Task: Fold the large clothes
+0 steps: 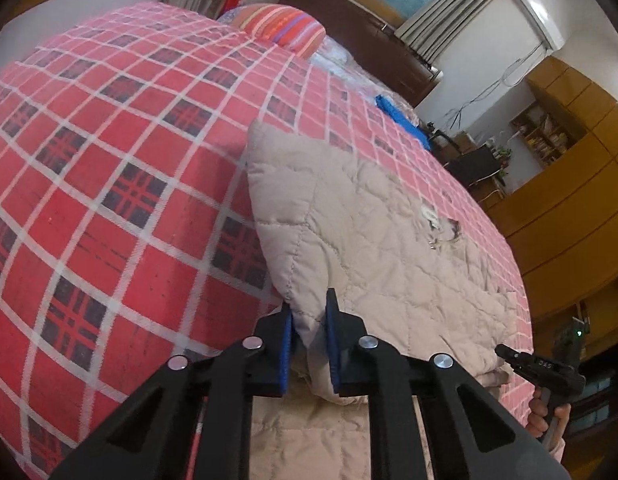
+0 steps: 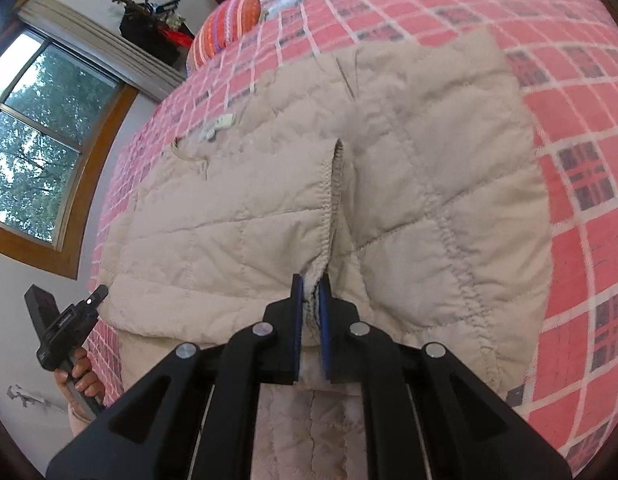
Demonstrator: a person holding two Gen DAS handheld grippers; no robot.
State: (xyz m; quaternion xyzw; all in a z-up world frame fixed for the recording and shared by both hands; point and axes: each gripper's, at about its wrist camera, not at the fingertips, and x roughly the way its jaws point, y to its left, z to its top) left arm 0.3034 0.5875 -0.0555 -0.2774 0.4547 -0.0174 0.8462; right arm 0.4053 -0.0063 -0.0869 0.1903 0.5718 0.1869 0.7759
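While the beige quilted padded garment [image 2: 389, 184] lies spread on the red plaid bed cover [image 1: 109, 160], its near edge is pinched by the left tool [image 1: 309, 336] and right tool [image 2: 310, 312], seemingly so it can be folded over evenly.

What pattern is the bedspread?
Red plaid with white grid lines and dark squares on the bedspread; clearest in left wrist view.

My left fingers [image 1: 287, 332] have open plaid bed [image 1: 109, 160] beside them, bare all the way toward the striped pillow [image 1: 287, 28] at the head end. The quilted coat [image 2: 409, 184] covers the bed's near side before my right fingers [image 2: 324, 300]. Bare plaid runs along the coat's outer edge. A blue item [image 1: 401, 114] lies by the far edge.
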